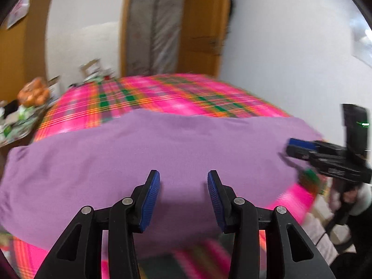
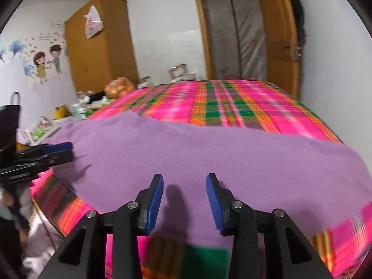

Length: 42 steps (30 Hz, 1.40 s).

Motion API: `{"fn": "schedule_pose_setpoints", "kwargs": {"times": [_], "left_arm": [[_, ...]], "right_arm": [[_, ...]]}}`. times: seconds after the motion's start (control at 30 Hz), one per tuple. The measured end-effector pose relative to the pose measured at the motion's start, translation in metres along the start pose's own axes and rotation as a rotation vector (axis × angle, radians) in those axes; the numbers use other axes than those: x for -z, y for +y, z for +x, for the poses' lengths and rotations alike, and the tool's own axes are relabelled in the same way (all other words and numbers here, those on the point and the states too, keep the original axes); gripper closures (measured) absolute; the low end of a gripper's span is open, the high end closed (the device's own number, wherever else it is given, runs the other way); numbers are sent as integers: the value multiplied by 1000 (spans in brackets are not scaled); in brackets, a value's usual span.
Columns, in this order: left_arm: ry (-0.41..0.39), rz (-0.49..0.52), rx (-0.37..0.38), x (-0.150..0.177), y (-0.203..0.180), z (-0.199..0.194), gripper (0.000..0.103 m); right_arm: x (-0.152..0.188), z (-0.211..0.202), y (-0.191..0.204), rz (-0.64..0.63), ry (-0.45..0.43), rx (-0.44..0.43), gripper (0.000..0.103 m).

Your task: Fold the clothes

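A purple garment (image 1: 162,148) lies spread flat across the near part of a bed with a pink plaid cover (image 1: 162,95). It also shows in the right wrist view (image 2: 209,153). My left gripper (image 1: 183,179) is open and empty, a little above the garment's near edge. My right gripper (image 2: 184,181) is open and empty, also over the garment's near edge. The right gripper shows at the right of the left wrist view (image 1: 300,147); the left gripper shows at the left of the right wrist view (image 2: 58,150).
The plaid bed cover (image 2: 244,107) runs back to a wooden door (image 2: 234,30). A wooden wardrobe (image 2: 102,44) stands at the back left. A cluttered side table (image 2: 81,107) with bags is left of the bed. White walls surround the bed.
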<state>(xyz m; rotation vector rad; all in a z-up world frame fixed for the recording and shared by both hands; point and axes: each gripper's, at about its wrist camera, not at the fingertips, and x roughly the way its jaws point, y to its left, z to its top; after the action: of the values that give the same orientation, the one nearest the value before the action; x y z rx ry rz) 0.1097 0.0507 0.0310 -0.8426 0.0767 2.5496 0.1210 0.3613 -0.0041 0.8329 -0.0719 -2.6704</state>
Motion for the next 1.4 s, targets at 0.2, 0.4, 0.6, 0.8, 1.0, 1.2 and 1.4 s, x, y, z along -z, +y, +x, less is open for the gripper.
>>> {"fn": "schedule_pose_setpoints", "kwargs": {"times": [0.2,0.4,0.6,0.8,1.0,1.2,1.4], "left_arm": [[22,-27,-31,-32,34,6,58],[47,-61,-102,-46,64,26,58],[145,-137,-83,-32,87,48,58],[164,-209,-56,-27,100,48,58],[173,-188,-74,-26,95,51,58],[168,-182,-81,-28,93,51,58],[158,-163,-117,-37,91,50,58]], "right_arm": [[-49,45,31,14,95,-114,63],[-81,97,32,122,217,-257,63],[-76,138,-28,497,303,-414,86],[-65,121,-45,645,254,-362,94],[-78,130,9,461,304,-430,90],[-54,137,-25,640,283,-402,103],[-45,126,-27,637,251,-394,102]]}}
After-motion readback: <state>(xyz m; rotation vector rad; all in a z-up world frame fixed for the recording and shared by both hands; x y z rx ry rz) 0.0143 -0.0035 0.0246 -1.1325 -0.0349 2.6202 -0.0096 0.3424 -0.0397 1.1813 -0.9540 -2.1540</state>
